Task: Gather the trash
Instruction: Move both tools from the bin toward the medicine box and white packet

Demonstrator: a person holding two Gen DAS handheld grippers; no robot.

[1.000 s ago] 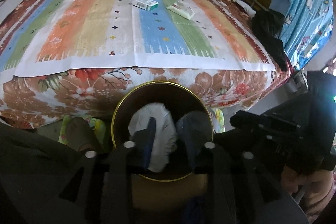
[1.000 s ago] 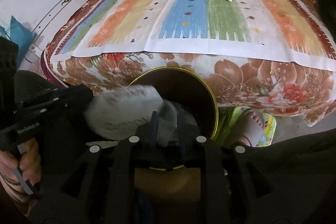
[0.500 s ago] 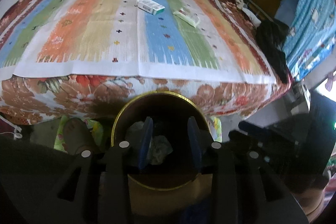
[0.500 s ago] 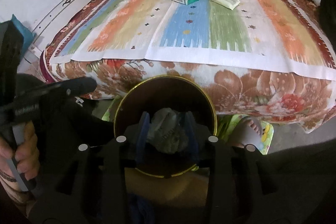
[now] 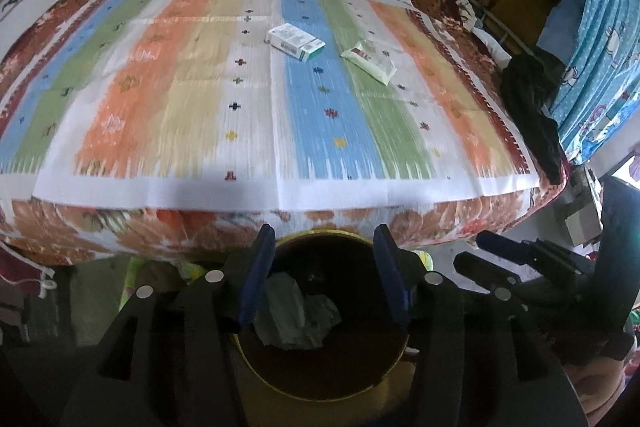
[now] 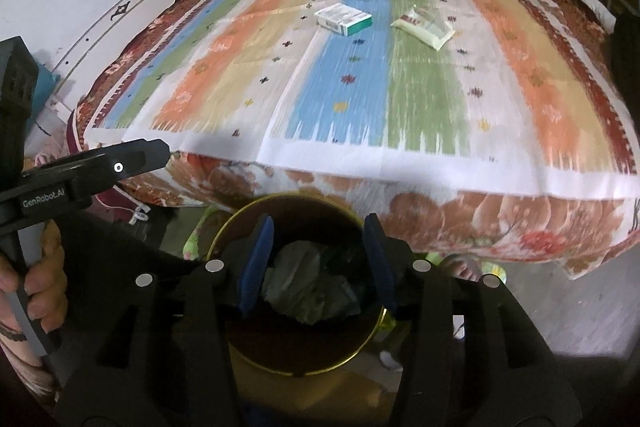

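Both claws hang spread and empty above the bin. In the left wrist view the left gripper (image 5: 324,275) fills the lower centre of the frame, its blue pads wide apart on either side of the gold-rimmed bin (image 5: 248,359); in the right wrist view the right gripper (image 6: 318,263) sits the same way over the bin (image 6: 360,351). Crumpled paper (image 5: 296,315) lies inside the bin in the lower centre of each view (image 6: 304,285), touching neither claw.

Judging from this, one round of dumping looks finished and the step in hand is the turn toward the trash that remains. A white and green box (image 5: 295,42) and a flat white wrapper (image 5: 370,62) lie near each other in the upper centre of the frame, on the striped cloth (image 5: 160,99) covering the bed; the right wrist view shows them too, the box (image 6: 343,19) left of the wrapper (image 6: 423,27).

The next move probably calls for a long reach up and across the bed, well away from the bin. The wrapper lies flat, so one finger may have to slide under an edge; the box offers firmer sides.

The left gripper's handle shows at the left edge of the right wrist view, with the person's left hand (image 6: 38,291) wrapped round it.
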